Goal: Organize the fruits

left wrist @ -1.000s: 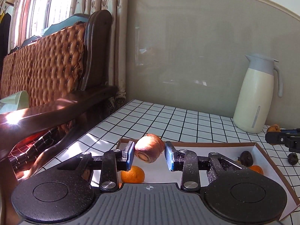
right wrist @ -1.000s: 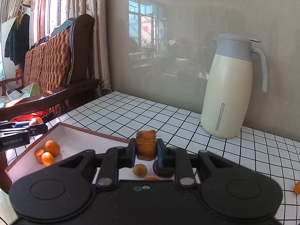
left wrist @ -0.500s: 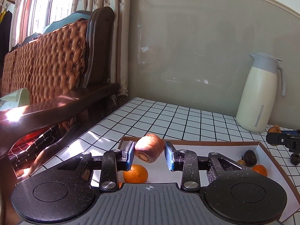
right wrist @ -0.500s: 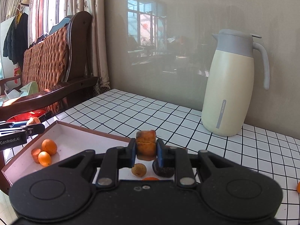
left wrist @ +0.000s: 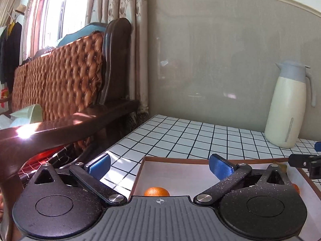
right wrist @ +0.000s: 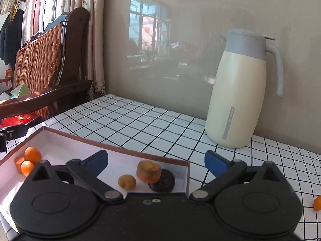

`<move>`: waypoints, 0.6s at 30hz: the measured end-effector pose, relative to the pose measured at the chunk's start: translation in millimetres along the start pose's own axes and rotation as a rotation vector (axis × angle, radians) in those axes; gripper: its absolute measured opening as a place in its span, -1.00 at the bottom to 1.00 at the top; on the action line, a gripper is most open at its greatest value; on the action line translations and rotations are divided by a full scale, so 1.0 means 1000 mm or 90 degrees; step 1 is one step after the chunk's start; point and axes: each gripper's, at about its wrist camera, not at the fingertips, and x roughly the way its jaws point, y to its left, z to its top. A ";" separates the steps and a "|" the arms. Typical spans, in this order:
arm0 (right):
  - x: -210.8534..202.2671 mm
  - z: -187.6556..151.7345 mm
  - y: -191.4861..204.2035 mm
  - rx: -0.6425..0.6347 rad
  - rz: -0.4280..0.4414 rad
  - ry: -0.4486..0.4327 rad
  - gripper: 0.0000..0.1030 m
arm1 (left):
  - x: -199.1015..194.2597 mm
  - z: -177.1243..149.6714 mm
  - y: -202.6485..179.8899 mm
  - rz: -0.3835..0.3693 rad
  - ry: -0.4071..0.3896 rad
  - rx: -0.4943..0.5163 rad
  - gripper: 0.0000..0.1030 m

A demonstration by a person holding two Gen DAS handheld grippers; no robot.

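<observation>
A shallow white box with a brown rim (right wrist: 112, 143) lies on the tiled table. In the right wrist view my right gripper (right wrist: 156, 161) is open above the box's right end. A blurred orange-brown fruit chunk (right wrist: 148, 171) is just below it, by a dark round fruit (right wrist: 163, 183) and a small yellow fruit (right wrist: 126, 182). Small oranges (right wrist: 32, 155) and a carrot-coloured piece (right wrist: 19, 161) lie at the box's left end. In the left wrist view my left gripper (left wrist: 159, 163) is open and empty over the box's left corner (left wrist: 143, 158), with an orange (left wrist: 156, 191) below it.
A cream thermos jug with a grey top (right wrist: 238, 94) stands at the back right of the table (right wrist: 140, 124). A brown tufted wooden bench (left wrist: 66, 84) sits to the left. One orange (right wrist: 317, 202) lies on the table at the far right.
Both grippers have opened. The left one let go of the reddish-brown fruit, now out of its view. The right one released the orange-brown chunk, which is dropping into the box.
</observation>
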 end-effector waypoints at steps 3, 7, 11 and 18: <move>0.002 -0.001 0.002 0.011 0.015 0.008 0.88 | 0.004 -0.003 -0.003 -0.012 0.012 0.010 1.00; 0.001 -0.002 0.007 0.005 0.025 0.010 0.88 | 0.000 -0.003 -0.007 -0.015 0.003 0.013 1.00; 0.000 -0.003 0.005 0.009 0.029 0.014 0.88 | -0.002 -0.005 -0.005 -0.015 0.007 0.012 1.00; -0.006 -0.002 0.004 0.012 0.035 0.010 0.88 | -0.005 -0.005 -0.007 -0.016 0.007 0.015 1.00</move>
